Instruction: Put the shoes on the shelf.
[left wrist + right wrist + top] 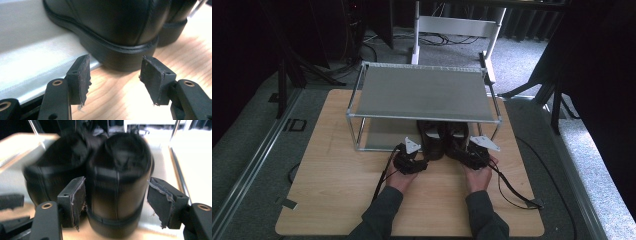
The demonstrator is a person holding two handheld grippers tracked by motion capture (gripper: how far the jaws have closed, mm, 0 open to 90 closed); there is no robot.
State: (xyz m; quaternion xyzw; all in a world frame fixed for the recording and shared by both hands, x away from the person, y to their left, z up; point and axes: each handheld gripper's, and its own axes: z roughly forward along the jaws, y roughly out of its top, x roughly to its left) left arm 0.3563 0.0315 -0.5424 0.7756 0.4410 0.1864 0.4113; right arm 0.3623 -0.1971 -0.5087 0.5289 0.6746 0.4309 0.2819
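While both pairs of tongs are gaping wide and holding nothing, two black leather shoes (443,136) are lying side by side on the low grey shelf of the metal-framed rack (422,92), heels toward the person, long axes running away under the upper shelf, which is hiding their toes. The left tongs (418,161) are hovering just short of the left heel (120,30) over the light wooden table (337,175). The right tongs (116,202) are straddling the blurred right heel (120,195); whether they are touching is unclear. Open table is spreading to both sides.
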